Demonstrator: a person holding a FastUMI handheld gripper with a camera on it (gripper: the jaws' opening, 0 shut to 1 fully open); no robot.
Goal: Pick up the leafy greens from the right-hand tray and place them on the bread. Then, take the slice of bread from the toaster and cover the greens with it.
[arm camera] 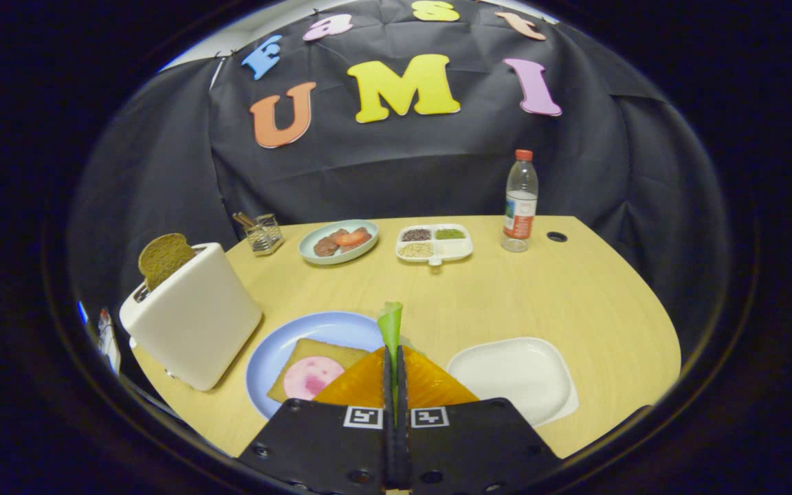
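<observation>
My gripper (394,357) is shut on the leafy greens (390,324), whose green leaf sticks up from between the two orange fingers (361,385). Just left of the fingers lies a blue plate (279,347) holding a slice of bread (306,354) with a pink round of ham (311,377) on top. Just right of the fingers sits the white tray (516,375), bare. Farther left stands a white toaster (193,316) with a brown bread slice (163,258) poking out of its slot.
At the back of the wooden table stand a glass holder with sticks (262,234), a pale green plate of food (338,242), a white divided dish of grains (434,243) and a plastic bottle with a red cap (520,203). A dark hole (556,236) lies near the bottle.
</observation>
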